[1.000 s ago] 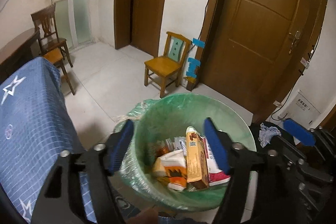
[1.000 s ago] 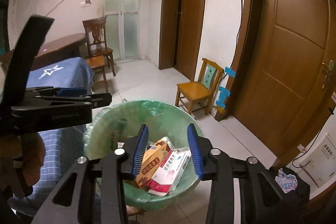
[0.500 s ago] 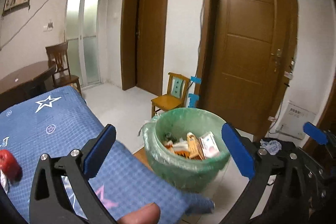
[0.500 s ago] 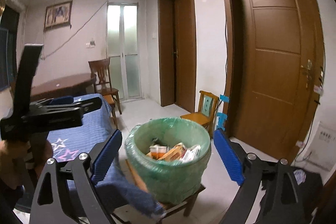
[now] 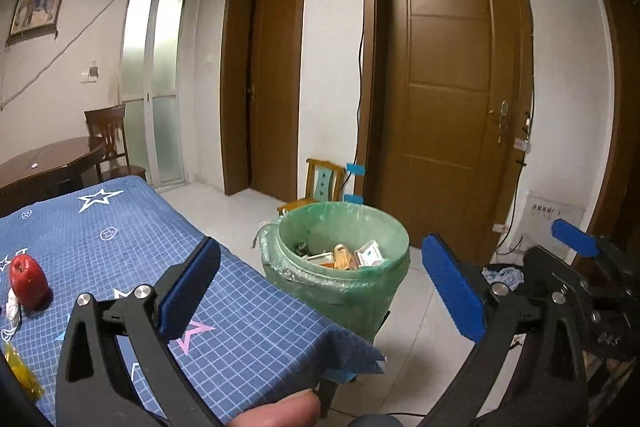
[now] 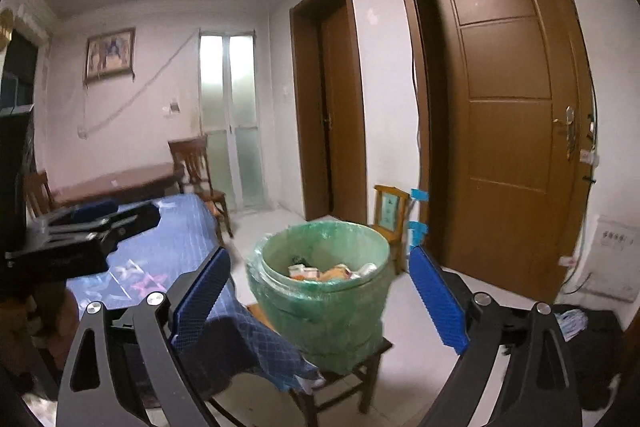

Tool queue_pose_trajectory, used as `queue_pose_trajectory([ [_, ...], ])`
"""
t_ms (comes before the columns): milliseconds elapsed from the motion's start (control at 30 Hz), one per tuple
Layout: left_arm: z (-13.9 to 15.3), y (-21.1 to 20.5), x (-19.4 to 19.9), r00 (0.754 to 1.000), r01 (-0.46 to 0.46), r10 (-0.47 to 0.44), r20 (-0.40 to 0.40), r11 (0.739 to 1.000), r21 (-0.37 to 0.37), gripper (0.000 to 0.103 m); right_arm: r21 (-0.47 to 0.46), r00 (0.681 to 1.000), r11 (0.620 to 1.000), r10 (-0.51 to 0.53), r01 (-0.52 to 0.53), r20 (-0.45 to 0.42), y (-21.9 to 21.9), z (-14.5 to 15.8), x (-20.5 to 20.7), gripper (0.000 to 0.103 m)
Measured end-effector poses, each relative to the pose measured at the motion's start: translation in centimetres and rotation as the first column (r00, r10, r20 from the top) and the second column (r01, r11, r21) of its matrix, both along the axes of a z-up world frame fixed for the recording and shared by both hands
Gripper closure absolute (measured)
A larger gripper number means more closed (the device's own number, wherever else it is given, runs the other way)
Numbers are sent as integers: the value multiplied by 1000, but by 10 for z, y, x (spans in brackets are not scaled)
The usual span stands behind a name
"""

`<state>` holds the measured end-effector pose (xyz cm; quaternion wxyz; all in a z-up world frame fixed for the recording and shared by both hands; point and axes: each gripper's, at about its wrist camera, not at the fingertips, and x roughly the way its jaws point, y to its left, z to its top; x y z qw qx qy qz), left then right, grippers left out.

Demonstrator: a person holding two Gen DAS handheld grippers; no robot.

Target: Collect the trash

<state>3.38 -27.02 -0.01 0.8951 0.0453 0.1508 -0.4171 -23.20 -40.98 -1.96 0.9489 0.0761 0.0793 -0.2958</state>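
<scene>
A bin lined with a green bag (image 5: 340, 291) holds boxes and wrappers (image 5: 344, 257); in the right wrist view the bin (image 6: 320, 311) stands on a low wooden stool (image 6: 352, 367). My left gripper (image 5: 320, 243) is open and empty, drawn back over the corner of the blue star-patterned tablecloth (image 5: 120, 247). My right gripper (image 6: 320, 251) is also empty, its jaws still opening, with the bin some way ahead of it. On the cloth at far left lie a red apple (image 5: 26, 279), a white crumpled scrap (image 5: 12, 307) and a yellow wrapper (image 5: 20, 371).
A small wooden chair (image 5: 320, 183) stands behind the bin by two brown doors. A round brown table (image 5: 48, 159) and a dark chair (image 5: 108, 143) are at the back left. A dark bag with a cloth (image 6: 576, 319) lies on the floor at right.
Both grippers pulled back from right above the bin and their jaws spread wide. The bin now looks smaller and farther off, and the table with the apple has come into view.
</scene>
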Motion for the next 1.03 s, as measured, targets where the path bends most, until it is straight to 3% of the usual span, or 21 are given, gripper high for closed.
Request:
queue_pose_trajectory([
  [300,-11,6,-9,999,31,-31,18,999,9,6,-10,999,1000,-5,5,48,-4,-4,-18,8],
  [1033,-20,-7,-6,999,43,-42,-20,996,72,6,12,1000,1000,-17,17,9,-18,-7,-2,6],
])
